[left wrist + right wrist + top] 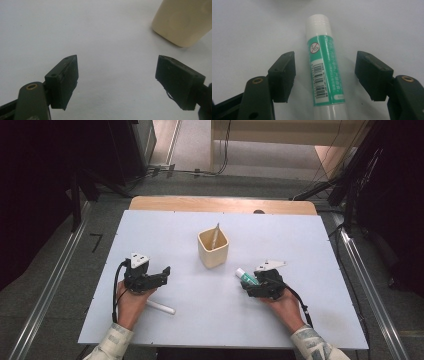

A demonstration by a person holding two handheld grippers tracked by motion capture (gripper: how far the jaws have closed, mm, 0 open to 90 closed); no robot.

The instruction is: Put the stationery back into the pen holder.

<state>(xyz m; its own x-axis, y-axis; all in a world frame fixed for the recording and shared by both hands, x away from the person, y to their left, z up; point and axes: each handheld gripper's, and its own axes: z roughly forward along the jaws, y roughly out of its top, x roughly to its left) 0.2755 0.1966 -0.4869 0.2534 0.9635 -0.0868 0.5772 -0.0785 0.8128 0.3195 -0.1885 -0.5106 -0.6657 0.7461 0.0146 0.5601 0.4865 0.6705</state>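
Work in hand: the right gripper (325,75) straddles a glue stick (324,72) lying on the white table (300,245); judging from the cup nearby, the aim is probably to pick the stick up and drop it in.
Glue stick, place: flat on the table at the right, just right of and nearer the person than the cream cup (213,248), its capped end pointing up and left toward the cup.
Glue stick, make: a smooth plastic cylinder, white cap and white base, with a green label carrying a barcode and a small round warning mark.
Right gripper, state: jaws spread wide, one on each side of the tube, neither pad touching it; lined up across the barrel so that closing should pinch it at mid-length.
Left gripper (116,82), state: jaws wide apart with nothing between them, low over bare table, the cup's lower corner ahead and to one side.
Left gripper, role: it seems to be parked, leaving the right hand room.
Cup: squarish with rounded corners, matt cream walls, open top, upright near the table's middle; a slim pale stick (215,234) leans inside it.
White tube (161,307): a plain white cylinder lying flat by the left hand, well apart from the cup.
Table: a smooth matt white sheet over a wooden top.
Pads: black, blocky, flat-faced, with chamfered tips.
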